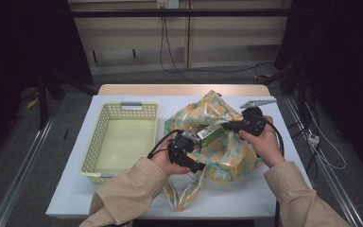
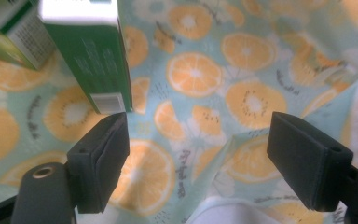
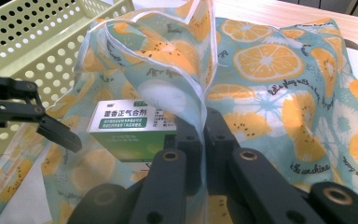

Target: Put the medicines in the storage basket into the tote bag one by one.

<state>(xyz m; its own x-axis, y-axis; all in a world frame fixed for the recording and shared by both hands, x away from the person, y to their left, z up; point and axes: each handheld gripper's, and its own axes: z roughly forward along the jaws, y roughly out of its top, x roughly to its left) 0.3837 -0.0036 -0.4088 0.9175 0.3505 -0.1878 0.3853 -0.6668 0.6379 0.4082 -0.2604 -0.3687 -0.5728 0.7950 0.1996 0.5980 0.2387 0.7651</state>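
A green and white box (image 1: 211,133) sits tilted at the mouth of a fruit-print cloth bag (image 1: 227,158) in the middle of the table. My left gripper (image 1: 189,140) is at the box's near left end, jaws open. In the left gripper view the box (image 2: 93,60) hangs just past the left jaw's tip, outside the gap of the gripper (image 2: 198,130), with bag cloth (image 2: 196,74) behind. My right gripper (image 1: 225,126) comes in from the right. It (image 3: 204,122) is shut on the bag's white-hemmed rim (image 3: 193,79), lifting it above the box (image 3: 123,135).
A pale yellow perforated basket (image 1: 97,142) stands left of the bag, its wall (image 3: 37,37) close behind the left gripper's jaw (image 3: 51,128). A corner of what may be a second box (image 2: 9,39) lies behind the first. White mat (image 1: 246,194) lies in front.
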